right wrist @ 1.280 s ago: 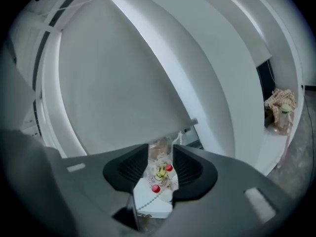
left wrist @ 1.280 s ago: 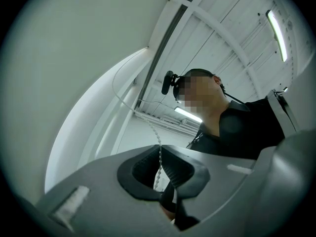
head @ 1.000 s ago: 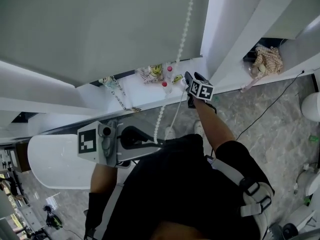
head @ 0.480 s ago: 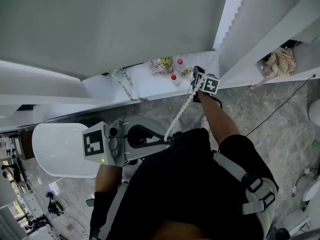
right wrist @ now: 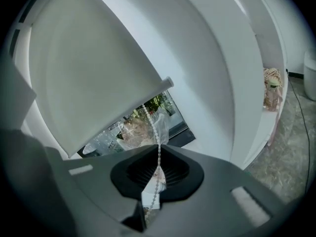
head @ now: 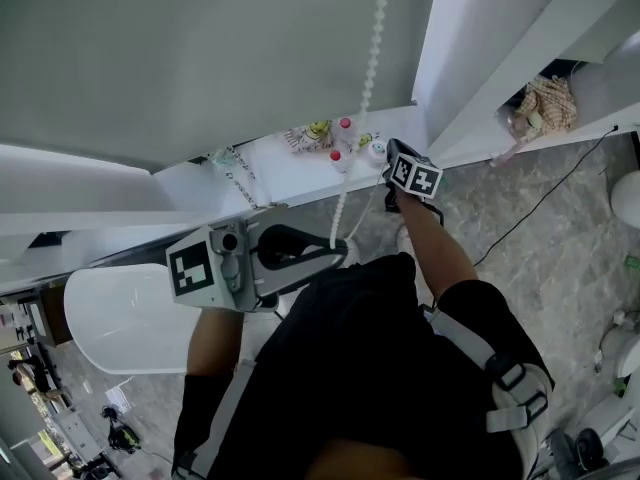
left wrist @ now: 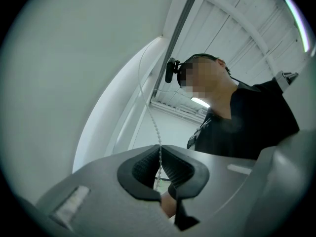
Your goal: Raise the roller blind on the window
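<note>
White sill [head: 290,178] over a grey floor [head: 560,258]. Our left gripper [left wrist: 159,154] pinches the chain [head: 372,58]; our right gripper [right wrist: 159,157], nearer the sill, has just closed on it.

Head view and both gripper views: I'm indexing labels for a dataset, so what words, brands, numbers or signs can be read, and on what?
No word or number is legible in any view.
Small bottles on the windowsill: labels too small to read.
Packet with yellow print beside them: too small to read.
Left gripper marker cube and right gripper marker cube: black-and-white square patterns only, no letters.
</note>
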